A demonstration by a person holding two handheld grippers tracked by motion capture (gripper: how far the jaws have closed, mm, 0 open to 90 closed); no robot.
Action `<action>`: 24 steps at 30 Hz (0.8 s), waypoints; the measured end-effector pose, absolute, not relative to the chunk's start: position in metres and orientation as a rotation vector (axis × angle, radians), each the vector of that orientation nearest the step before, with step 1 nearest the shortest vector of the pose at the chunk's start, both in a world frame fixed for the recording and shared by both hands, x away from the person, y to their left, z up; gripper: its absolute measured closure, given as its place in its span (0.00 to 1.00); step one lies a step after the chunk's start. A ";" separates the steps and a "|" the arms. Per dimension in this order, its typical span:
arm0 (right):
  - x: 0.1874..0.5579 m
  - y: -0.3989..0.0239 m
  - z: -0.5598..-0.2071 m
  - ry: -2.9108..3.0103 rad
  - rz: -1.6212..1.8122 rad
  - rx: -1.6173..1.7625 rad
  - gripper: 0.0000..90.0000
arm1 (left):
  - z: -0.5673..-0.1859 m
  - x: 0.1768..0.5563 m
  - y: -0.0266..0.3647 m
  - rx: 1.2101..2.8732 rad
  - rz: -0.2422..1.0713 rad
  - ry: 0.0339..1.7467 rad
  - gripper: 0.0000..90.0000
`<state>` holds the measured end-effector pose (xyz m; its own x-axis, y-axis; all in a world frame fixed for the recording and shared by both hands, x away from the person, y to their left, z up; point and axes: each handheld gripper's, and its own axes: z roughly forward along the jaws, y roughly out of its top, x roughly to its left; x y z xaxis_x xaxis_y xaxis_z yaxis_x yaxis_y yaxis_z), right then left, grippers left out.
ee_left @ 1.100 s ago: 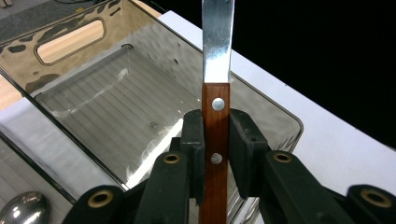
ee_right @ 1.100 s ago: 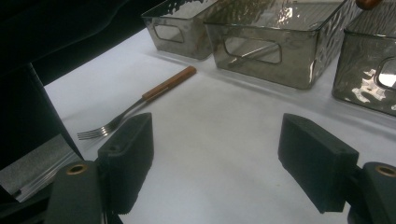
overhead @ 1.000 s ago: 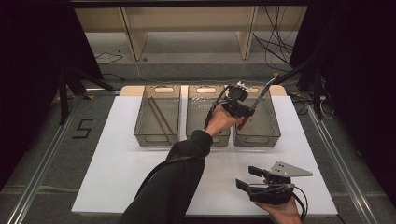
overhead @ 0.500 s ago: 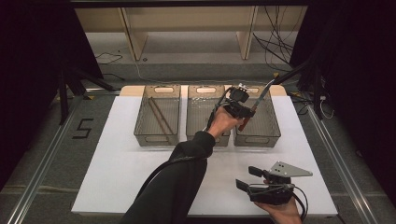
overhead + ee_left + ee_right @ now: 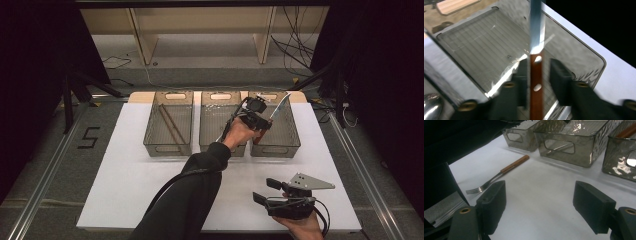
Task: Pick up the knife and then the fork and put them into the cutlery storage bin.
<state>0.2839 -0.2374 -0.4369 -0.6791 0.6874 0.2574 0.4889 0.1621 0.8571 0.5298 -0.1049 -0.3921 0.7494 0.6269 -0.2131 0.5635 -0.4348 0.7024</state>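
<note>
A knife [image 5: 278, 106] with a brown handle [image 5: 536, 82] and a steel blade stands tilted over the right-hand clear bin [image 5: 290, 146], blade upward. My left gripper [image 5: 260, 120] is around its handle, above that bin. Its jaws have just been opening. In the left gripper view the handle rests against one pad [image 5: 522, 75], with a gap to the other pad, so my left gripper [image 5: 537, 67] is open. My right gripper [image 5: 266, 190] waits open near the table's front edge with nothing between its fingers [image 5: 541, 195].
Three clear bins stand in a row at the back of the white table [image 5: 125, 190]. The left bin [image 5: 167, 147] holds brown sticks, and a spoon [image 5: 431, 108] lies in the middle bin [image 5: 220, 149]. A wooden-handled fork [image 5: 499, 175] lies on the table.
The left hand has barely shifted over the right-hand bin, and the knife still stands there. The right gripper has kept still.
</note>
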 end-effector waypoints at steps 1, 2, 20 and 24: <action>0.284 -0.237 -0.437 2.240 1.532 1.156 0.31 | -0.390 0.529 -0.103 2.135 0.105 0.885 0.66; 0.284 -0.237 -0.437 2.242 1.531 1.154 0.31 | -0.387 0.529 -0.101 2.128 0.106 0.878 0.64; 0.285 -0.235 -0.438 2.247 1.517 1.154 0.31 | -0.346 0.501 -0.036 2.124 0.100 0.793 0.27; 0.285 -0.235 -0.439 2.248 1.514 1.156 0.31 | -0.344 0.488 -0.016 2.131 0.103 0.757 0.25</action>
<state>0.2851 -0.2352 -0.4386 -0.6759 0.6927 0.2518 0.4935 0.1716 0.8527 0.4884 -0.0161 -0.3437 0.8135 0.5507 -0.1871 0.4806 -0.4553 0.7495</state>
